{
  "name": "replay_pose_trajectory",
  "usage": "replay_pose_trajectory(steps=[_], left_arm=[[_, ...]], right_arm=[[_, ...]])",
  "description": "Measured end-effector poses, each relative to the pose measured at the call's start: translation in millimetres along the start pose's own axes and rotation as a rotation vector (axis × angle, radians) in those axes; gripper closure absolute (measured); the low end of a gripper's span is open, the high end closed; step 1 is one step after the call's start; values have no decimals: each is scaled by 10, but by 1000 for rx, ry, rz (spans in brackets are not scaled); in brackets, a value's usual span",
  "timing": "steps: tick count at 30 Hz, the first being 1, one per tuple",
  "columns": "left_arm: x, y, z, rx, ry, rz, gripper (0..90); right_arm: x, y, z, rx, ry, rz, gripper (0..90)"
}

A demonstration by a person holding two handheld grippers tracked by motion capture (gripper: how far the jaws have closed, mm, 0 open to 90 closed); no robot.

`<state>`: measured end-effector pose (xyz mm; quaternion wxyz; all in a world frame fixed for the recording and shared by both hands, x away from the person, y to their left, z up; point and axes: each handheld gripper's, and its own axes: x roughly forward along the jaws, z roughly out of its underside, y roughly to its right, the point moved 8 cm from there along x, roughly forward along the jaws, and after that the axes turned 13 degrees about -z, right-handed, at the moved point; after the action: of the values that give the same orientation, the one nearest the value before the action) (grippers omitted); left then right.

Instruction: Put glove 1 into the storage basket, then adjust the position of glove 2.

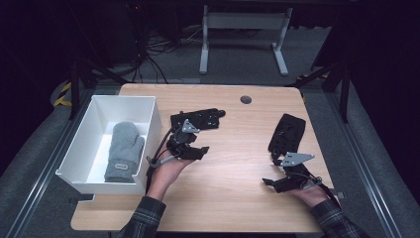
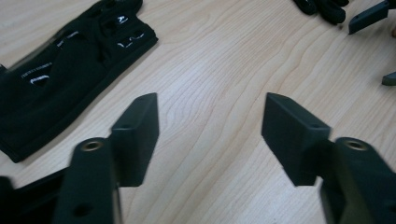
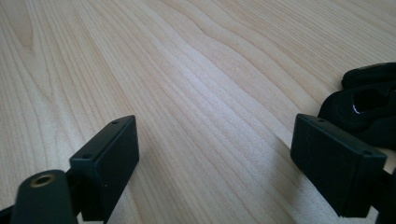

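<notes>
Black gloves lie on the wooden table (image 1: pixel 233 163): in the high view one glove (image 1: pixel 198 119) sits just right of the white bin (image 1: pixel 84 148) holding a grey mitten (image 1: pixel 124 151), beside the left gripper (image 1: pixel 193 148); the other glove (image 1: pixel 287 131) lies well right of the bin, ahead of the right gripper (image 1: pixel 277 183).

In the left gripper view, the jaws stand apart over bare wood, the first glove (image 2: pixel 70 70) off to their left.

In the right gripper view, the jaws stand wide apart and empty, the second glove (image 3: pixel 369 102) at the right edge.

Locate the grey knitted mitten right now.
High view, left side: the grey knitted mitten lies flat inside the white rectangular bin at the wooden table's left edge, just left of the left gripper.
</notes>
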<state>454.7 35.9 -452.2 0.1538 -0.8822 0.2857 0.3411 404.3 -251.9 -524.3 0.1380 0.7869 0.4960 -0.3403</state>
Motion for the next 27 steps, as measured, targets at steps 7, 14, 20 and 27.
replay_pose_trajectory(steps=[7,14,20,27], left_arm=[[218,-127,30,-70,-11,-56,772],[498,-369,46,-140,-35,-130,900],[689,-592,12,-142,-25,-204,900],[857,-765,-11,-166,-27,-229,900]], right_arm=[[0,0,0,-1,0,-1,159],[0,-2,1,0,-1,-6,158],[0,-3,1,-2,-1,-9,158],[-1,-1,1,-3,-2,-8,157]])
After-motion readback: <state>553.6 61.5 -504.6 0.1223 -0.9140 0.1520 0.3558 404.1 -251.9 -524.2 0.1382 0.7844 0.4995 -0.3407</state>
